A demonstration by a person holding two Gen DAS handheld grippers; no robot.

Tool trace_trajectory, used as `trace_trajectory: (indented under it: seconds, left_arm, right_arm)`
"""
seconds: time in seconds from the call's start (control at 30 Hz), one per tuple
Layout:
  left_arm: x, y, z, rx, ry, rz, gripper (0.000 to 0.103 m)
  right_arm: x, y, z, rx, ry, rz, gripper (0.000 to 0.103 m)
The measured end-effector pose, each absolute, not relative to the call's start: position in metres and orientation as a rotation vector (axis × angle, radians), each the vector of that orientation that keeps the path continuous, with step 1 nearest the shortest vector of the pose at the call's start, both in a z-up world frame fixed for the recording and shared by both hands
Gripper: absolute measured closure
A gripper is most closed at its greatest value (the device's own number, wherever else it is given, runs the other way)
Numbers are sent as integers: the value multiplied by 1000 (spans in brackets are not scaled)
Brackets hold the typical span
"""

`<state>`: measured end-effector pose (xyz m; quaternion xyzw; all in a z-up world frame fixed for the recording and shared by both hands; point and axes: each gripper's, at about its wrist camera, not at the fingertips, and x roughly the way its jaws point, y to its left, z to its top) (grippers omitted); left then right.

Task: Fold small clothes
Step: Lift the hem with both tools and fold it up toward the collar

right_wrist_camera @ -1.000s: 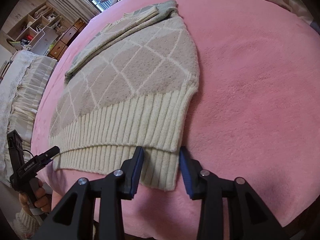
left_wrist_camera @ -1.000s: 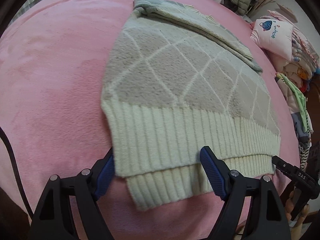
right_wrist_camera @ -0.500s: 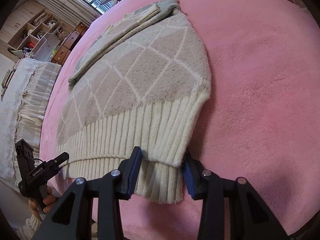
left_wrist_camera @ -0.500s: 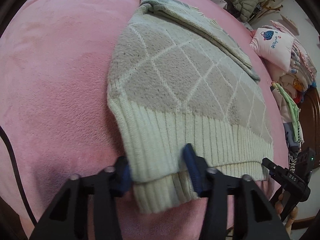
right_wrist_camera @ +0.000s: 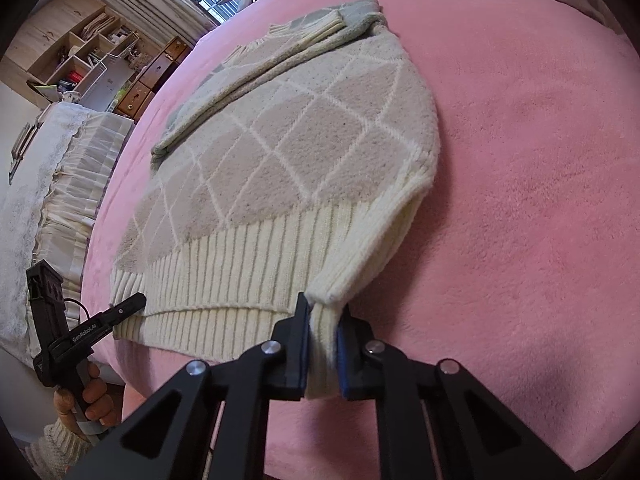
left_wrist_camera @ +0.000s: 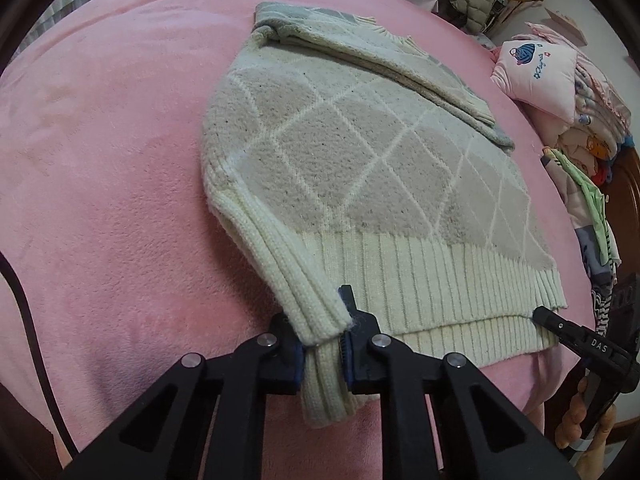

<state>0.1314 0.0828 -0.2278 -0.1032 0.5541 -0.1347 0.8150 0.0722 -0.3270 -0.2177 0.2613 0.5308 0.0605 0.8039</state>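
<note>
A small knit sweater (left_wrist_camera: 360, 152), beige with a white diamond pattern and a cream ribbed hem, lies on the pink blanket (left_wrist_camera: 100, 140); its sleeves are folded across the far end. My left gripper (left_wrist_camera: 322, 344) is shut on the hem's left corner, which bunches up between the blue pads. My right gripper (right_wrist_camera: 323, 344) is shut on the hem's right corner in the same way. The sweater (right_wrist_camera: 288, 152) also fills the right wrist view, and each gripper shows at the other view's edge (left_wrist_camera: 576, 336) (right_wrist_camera: 100, 320).
The pink blanket (right_wrist_camera: 520, 160) covers a bed. A pile of folded clothes and a pink pillow (left_wrist_camera: 540, 76) lie at the right edge. Shelves and drawers (right_wrist_camera: 100, 64) stand beyond the bed on the left, with a white frilled cover (right_wrist_camera: 48, 184) beside it.
Both grippers have closed from open onto the ribbed hem corners, and the hem has lifted and bunched between the pads.
</note>
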Motion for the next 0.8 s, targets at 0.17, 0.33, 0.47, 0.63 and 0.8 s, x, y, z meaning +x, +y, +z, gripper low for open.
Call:
trace_trajectory:
  seconds: [0.17,0.33,0.47,0.63,0.8]
  left_arm:
    - [132,86,-224,-229,1180,-279,92]
    - [139,97,-201,-299,1142,-318,92]
    - [148,99,-170,-330,1081,-343,93]
    - [164,92,-132,-327,1016,-366,93]
    - [192,85,-105,-333,986,-364,94]
  right_arm:
    - [72,-331,-208,559,1110,143,94]
    - [75,-335,-184,542,1055,167,94]
    - [83,-333,-157,505,1000,184,94]
    - [98,-333,-124,469,940,208,94]
    - [117,-343,-100,506,891,234,95]
